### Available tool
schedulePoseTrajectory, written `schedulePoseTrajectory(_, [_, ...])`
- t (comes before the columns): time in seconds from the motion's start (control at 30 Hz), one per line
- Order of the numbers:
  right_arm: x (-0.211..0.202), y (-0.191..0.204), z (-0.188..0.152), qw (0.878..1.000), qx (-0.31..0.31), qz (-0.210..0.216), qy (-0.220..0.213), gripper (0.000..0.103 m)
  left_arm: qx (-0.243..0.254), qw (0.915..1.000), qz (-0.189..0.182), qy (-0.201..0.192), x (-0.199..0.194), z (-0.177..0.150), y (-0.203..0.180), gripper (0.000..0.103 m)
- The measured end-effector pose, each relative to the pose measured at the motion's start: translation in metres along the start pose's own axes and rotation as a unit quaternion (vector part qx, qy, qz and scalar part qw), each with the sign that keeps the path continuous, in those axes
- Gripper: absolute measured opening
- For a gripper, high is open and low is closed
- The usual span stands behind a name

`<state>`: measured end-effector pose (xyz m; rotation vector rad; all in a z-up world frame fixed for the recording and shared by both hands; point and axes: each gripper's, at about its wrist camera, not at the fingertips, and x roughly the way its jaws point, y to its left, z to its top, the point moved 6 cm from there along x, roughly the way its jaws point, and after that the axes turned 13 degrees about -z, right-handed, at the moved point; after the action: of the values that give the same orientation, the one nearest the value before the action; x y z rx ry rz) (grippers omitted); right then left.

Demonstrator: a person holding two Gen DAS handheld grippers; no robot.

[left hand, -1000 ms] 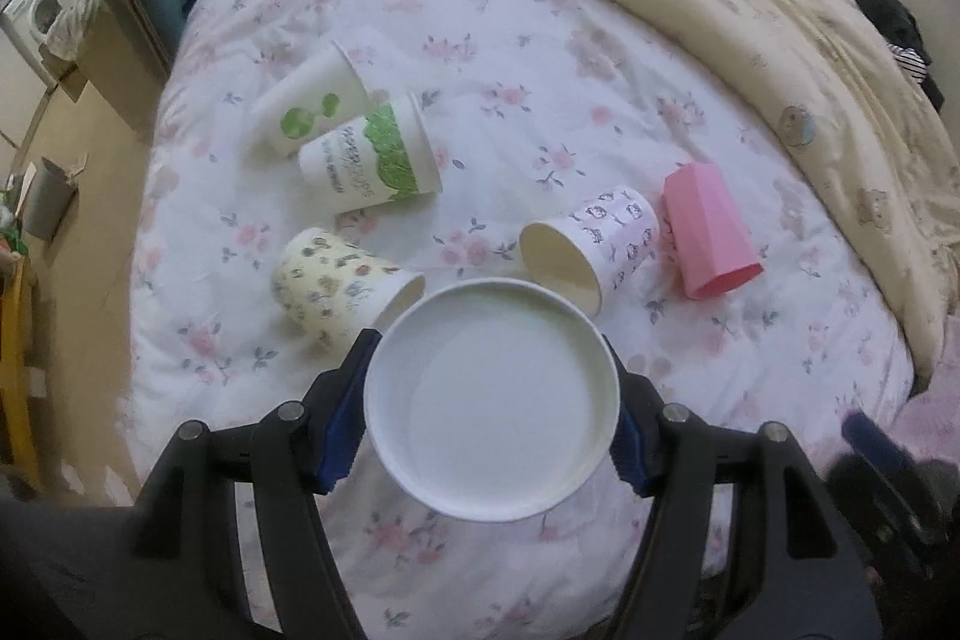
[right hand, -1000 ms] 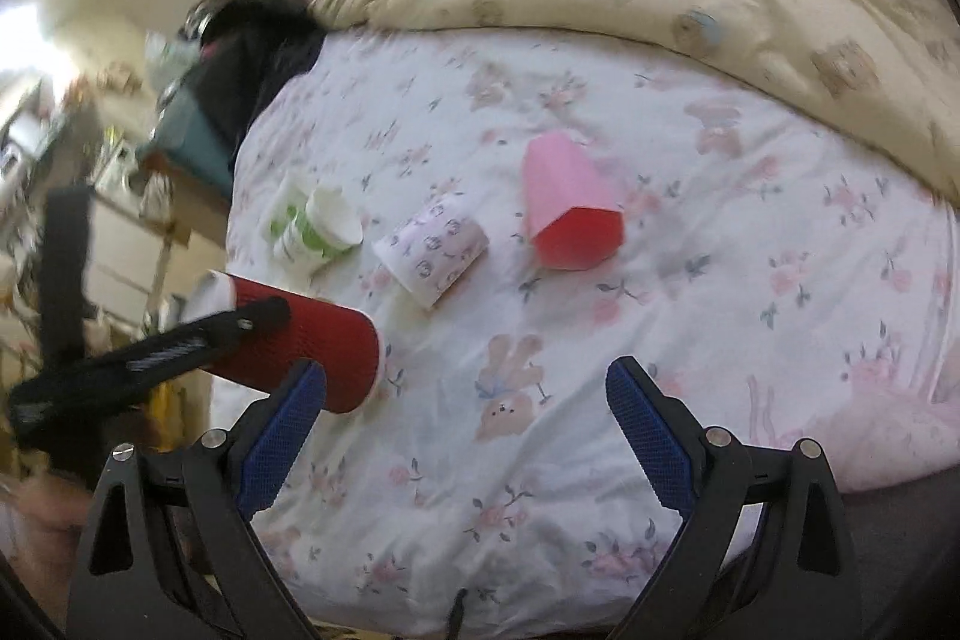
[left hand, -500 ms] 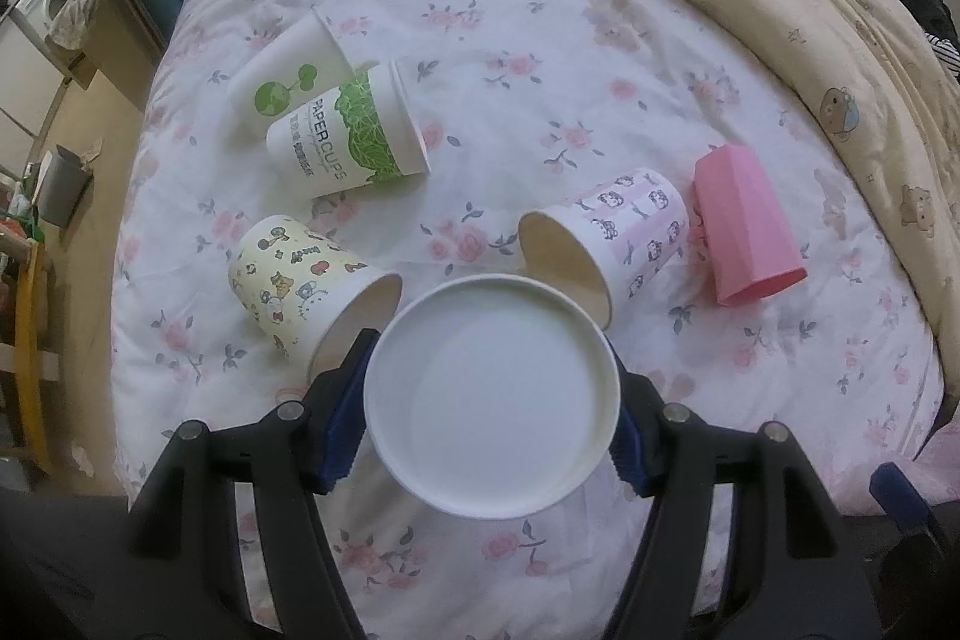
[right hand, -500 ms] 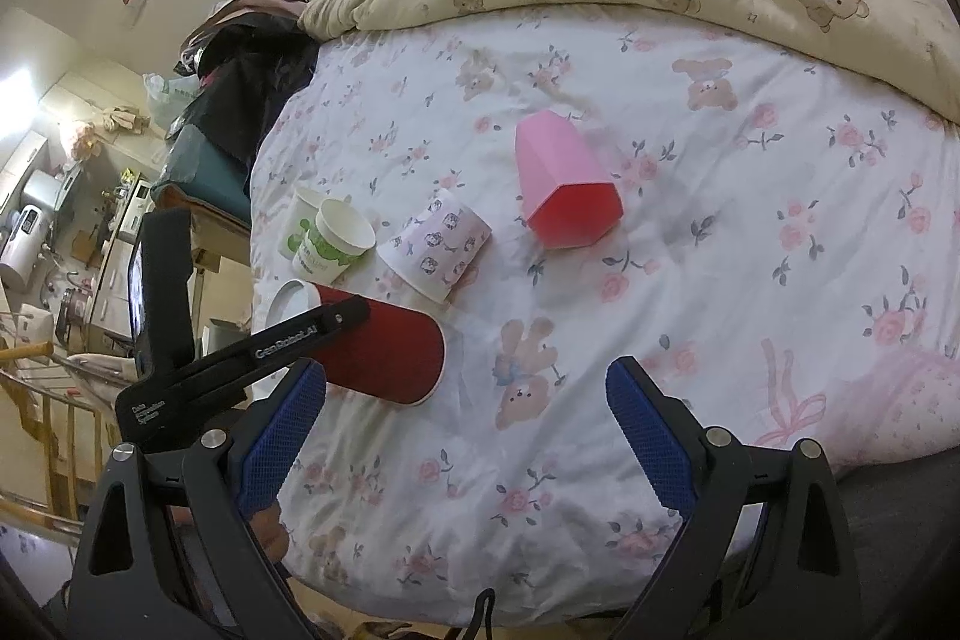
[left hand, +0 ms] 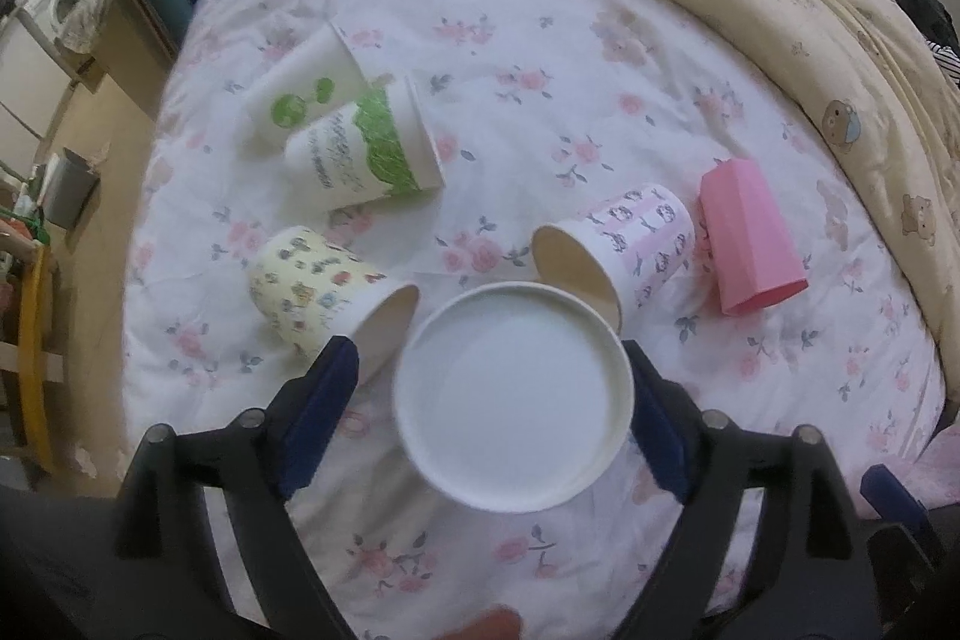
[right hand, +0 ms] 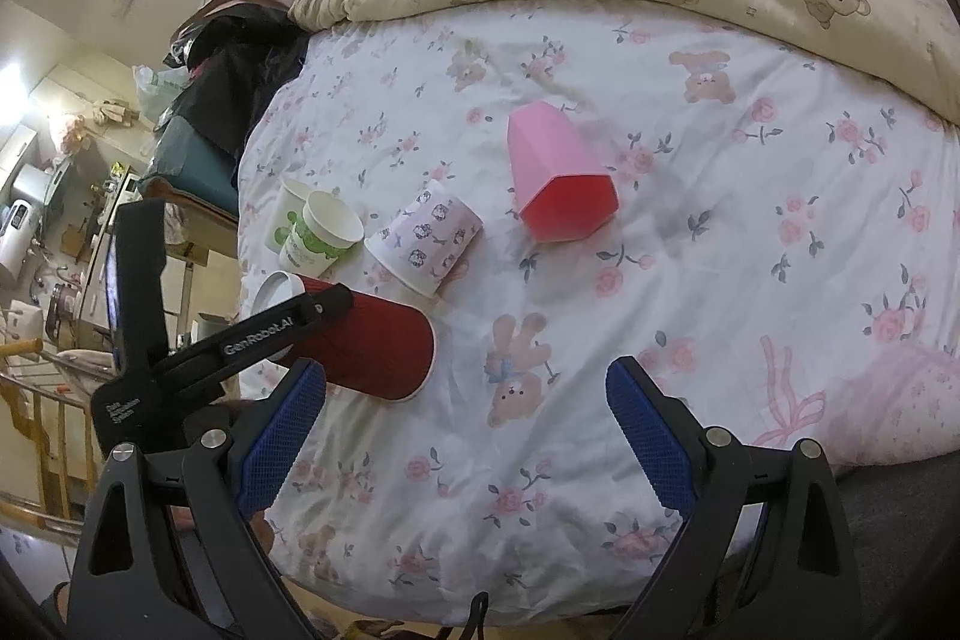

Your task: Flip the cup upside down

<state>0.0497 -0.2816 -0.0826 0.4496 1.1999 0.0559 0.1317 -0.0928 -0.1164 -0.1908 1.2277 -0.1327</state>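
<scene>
Six cups in all on the white bedsheet with pink flower print (left hand: 540, 40). Item one, the task's thing: a red ribbed paper cup with a white base (right hand: 366, 346), at the near left of the sheet, lying sideways between the blue pads of the left gripper (left hand: 489, 394); in the left wrist view only its round white base (left hand: 513, 397) shows, facing the camera. The left pad seems to stand slightly off the cup wall, so the grip reads as loose or just easing; how firm it is cannot be told. Whether the cup touches the sheet is also unclear. Remaining items, all lying on their sides: a yellow paper cup with small cartoon prints (left hand: 318, 292) just left of the held cup; a white paper cup with pink stripes and cat faces (left hand: 624, 244) just beyond it; a pink faceted plastic cup (left hand: 750, 235) to the right; a white paper cup with green lettering (left hand: 366, 154) and a plain white paper cup with green dots (left hand: 300, 94) further off, touching one another. The right gripper (right hand: 465, 424) hangs wide open with nothing between its pads. Handling note: turn the wrist until the white base faces up, lower the rim flat onto bare sheet near the front, then open slowly, since soft bedding may tip it.
</scene>
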Motion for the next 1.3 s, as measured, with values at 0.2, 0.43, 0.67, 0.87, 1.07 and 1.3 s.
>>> schedulePoseTrajectory(0.2, [0.002, 0.007, -0.002, 1.0, -0.013, 0.002, 0.002, 0.097, -0.001, 0.9999, -0.012, -0.002, -0.017, 0.0, 0.003, 0.089])
schedulePoseTrajectory(0.43, [0.0, 0.008, 0.0, 1.0, -0.012, 0.004, -0.008, 0.097, 0.035, 0.9979, -0.026, -0.049, -0.066, -0.01, 0.001, 0.103])
schedulePoseTrajectory(0.67, [-0.013, 0.022, -0.001, 0.997, -0.049, -0.01, -0.053, 0.097, 0.056, 0.988, -0.032, -0.14, -0.131, -0.033, 0.021, 0.103])
schedulePoseTrajectory(0.87, [-0.032, 0.046, -0.013, 0.991, -0.099, -0.006, -0.094, 0.097, 0.063, 0.9801, -0.006, -0.188, -0.154, -0.066, 0.048, 0.103])
schedulePoseTrajectory(1.07, [-0.041, 0.063, -0.04, 0.984, -0.133, -0.022, -0.116, 0.097, 0.033, 0.9785, 0.0, -0.204, -0.159, -0.09, 0.073, 0.103])
schedulePoseTrajectory(1.3, [-0.035, 0.077, -0.061, 0.973, -0.169, -0.049, -0.151, 0.102, 0.014, 0.9779, 0.004, -0.208, -0.142, -0.102, 0.091, 0.103])
